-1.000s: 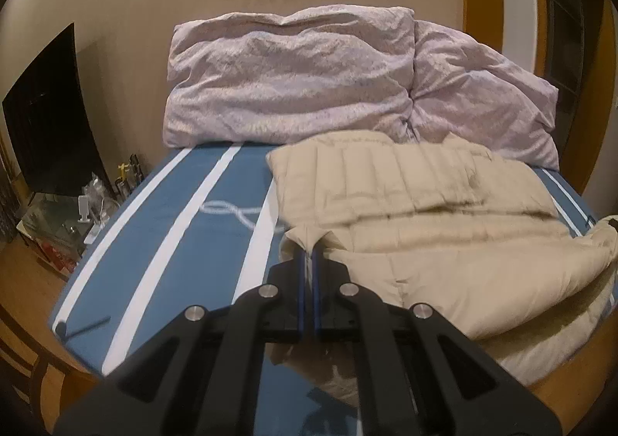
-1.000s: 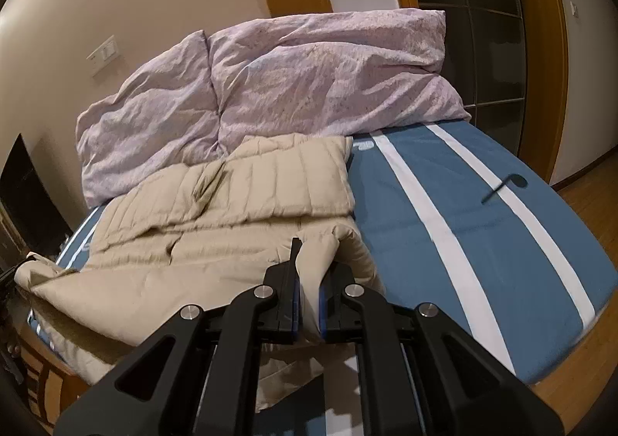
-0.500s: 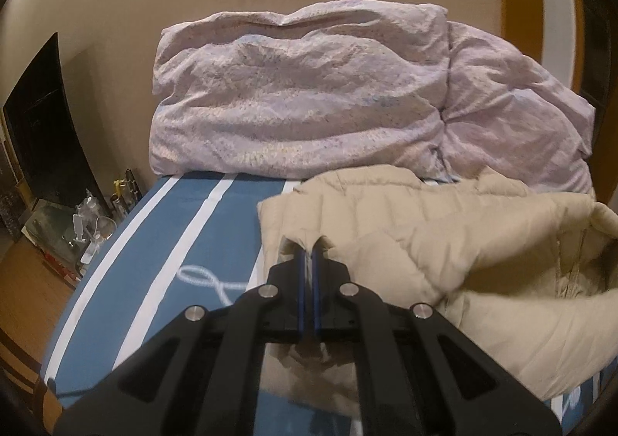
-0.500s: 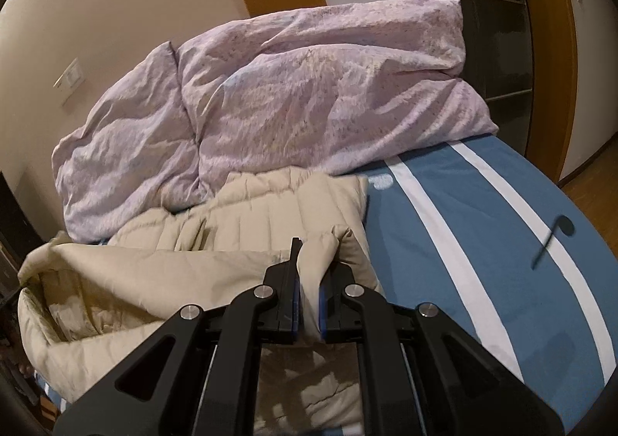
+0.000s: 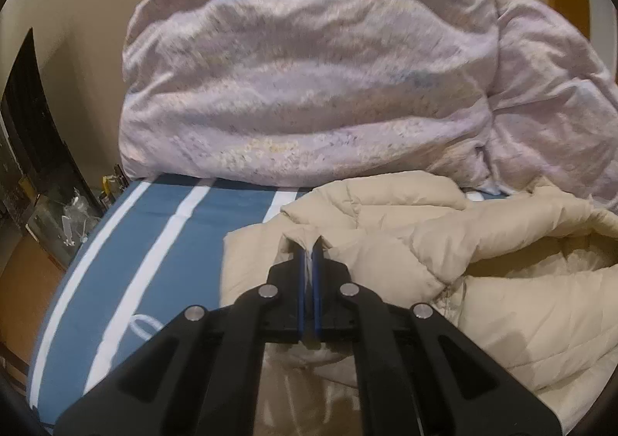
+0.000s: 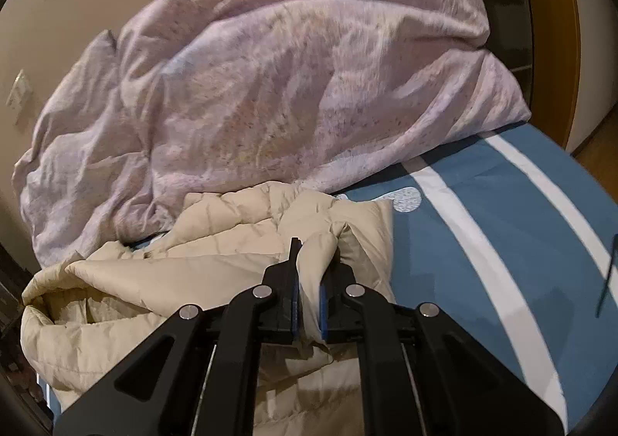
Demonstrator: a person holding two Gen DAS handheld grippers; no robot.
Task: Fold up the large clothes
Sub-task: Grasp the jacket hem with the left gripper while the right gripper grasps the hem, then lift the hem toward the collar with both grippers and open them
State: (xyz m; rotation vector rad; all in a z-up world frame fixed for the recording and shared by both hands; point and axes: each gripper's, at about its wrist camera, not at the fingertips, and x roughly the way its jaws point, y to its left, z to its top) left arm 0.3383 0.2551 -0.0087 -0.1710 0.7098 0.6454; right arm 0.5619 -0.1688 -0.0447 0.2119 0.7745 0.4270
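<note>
A beige quilted down jacket [image 5: 483, 281] lies on a blue bed sheet with white stripes [image 5: 154, 250]. My left gripper [image 5: 308, 246] is shut on a corner of the jacket's hem, with fabric pinched between its blue pads. In the right wrist view the same jacket [image 6: 216, 242] is bunched up, and my right gripper [image 6: 309, 254] is shut on a thick fold of another hem corner. Both held corners hang over the jacket's far part, close to the duvet. The jacket's lining [image 6: 77, 327] shows at the lower left.
A crumpled lilac duvet [image 5: 309, 80] is heaped against the wall at the head of the bed, also in the right wrist view as the duvet [image 6: 289, 88]. A cluttered low stand [image 5: 65, 215] sits left of the bed. The blue sheet [image 6: 502, 242] lies bare to the right.
Both grippers carried the jacket's hem corners forward toward the duvet, doubling the jacket over itself. The duvet now looms much larger; both stay shut on fabric.
</note>
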